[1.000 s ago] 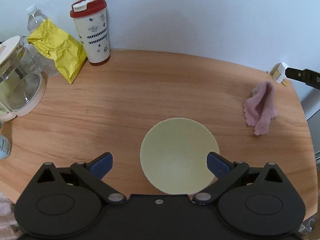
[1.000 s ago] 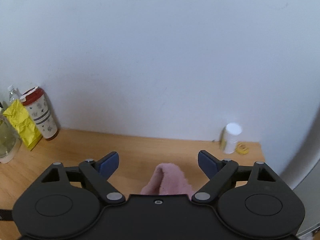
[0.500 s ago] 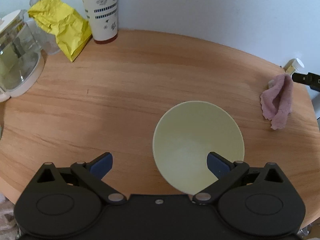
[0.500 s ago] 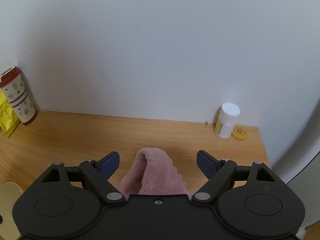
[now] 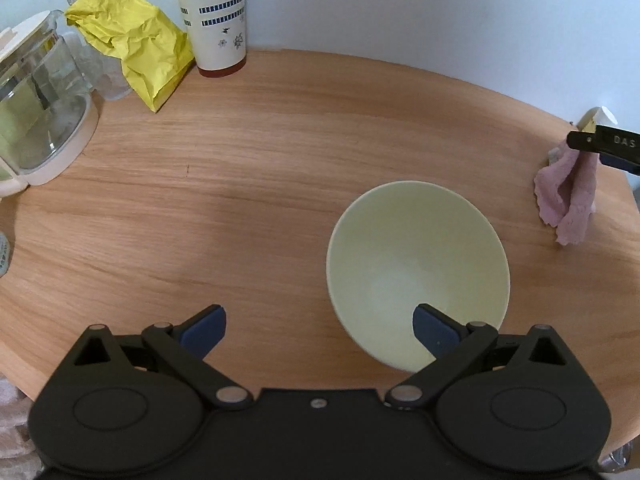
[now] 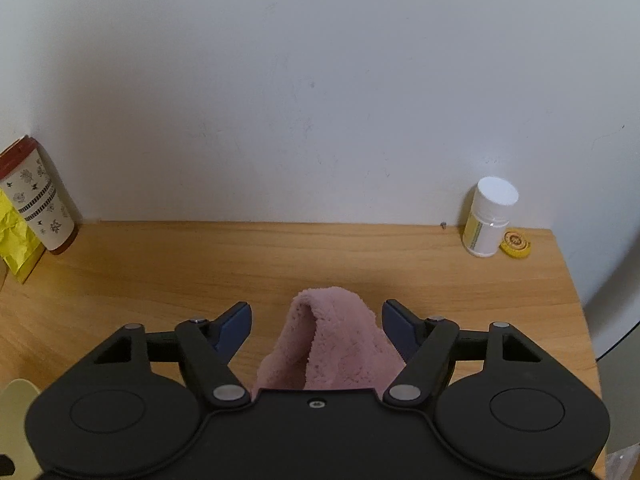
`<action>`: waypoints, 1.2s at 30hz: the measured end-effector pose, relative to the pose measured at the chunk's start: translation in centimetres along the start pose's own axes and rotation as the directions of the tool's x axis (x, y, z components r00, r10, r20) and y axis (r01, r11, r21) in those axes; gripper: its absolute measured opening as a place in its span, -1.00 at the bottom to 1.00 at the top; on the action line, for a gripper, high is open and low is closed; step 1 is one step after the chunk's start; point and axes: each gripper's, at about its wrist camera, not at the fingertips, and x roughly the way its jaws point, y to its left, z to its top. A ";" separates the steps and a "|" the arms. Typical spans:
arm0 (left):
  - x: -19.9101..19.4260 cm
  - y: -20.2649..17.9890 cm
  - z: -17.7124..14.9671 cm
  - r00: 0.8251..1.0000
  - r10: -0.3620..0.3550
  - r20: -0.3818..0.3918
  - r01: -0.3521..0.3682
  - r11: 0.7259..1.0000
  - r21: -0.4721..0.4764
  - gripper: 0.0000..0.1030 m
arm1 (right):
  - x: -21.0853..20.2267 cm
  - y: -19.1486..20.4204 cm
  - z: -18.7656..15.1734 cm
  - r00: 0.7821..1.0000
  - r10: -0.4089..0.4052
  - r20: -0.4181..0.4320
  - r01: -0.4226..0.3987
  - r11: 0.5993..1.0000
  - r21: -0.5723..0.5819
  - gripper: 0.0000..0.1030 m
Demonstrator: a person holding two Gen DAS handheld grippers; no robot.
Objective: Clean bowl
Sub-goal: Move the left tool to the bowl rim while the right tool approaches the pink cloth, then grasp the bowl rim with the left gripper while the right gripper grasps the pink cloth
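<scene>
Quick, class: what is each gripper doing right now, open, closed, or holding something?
Left gripper: open, holding nothing; one finger sits over the bowl.
Right gripper: open, jaws closing around the pink cloth, not yet gripping.

One bowl (image 5: 416,256), one pink cloth (image 6: 336,340), one tumbler (image 5: 214,20), one yellow bag (image 5: 136,52), two claws.

My left gripper (image 5: 319,322): matte black body, two round disc housings, triangular cutouts, silver pivot screws, dark blue finger pads (image 5: 434,330). My right gripper (image 6: 316,322) is built the same; from the left wrist view its black side shows raised letters "DAS".
</scene>
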 end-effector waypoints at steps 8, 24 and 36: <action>1.4 0.7 0.3 0.997 -0.070 -0.041 0.068 0.997 -0.035 0.63 | 1.7 0.0 -0.4 0.999 0.032 -0.025 -0.032 0.999 -0.029 0.47; 3.3 2.2 0.6 0.980 -0.187 -0.073 0.175 0.974 -0.140 0.44 | 0.7 -5.6 -1.2 0.998 -0.023 -0.062 0.018 0.997 -0.076 -0.71; 3.7 2.1 0.9 0.978 -0.201 -0.061 0.187 0.966 -0.179 -0.36 | -0.1 -8.8 -1.4 0.998 0.025 -0.054 -0.028 0.998 -0.062 -0.78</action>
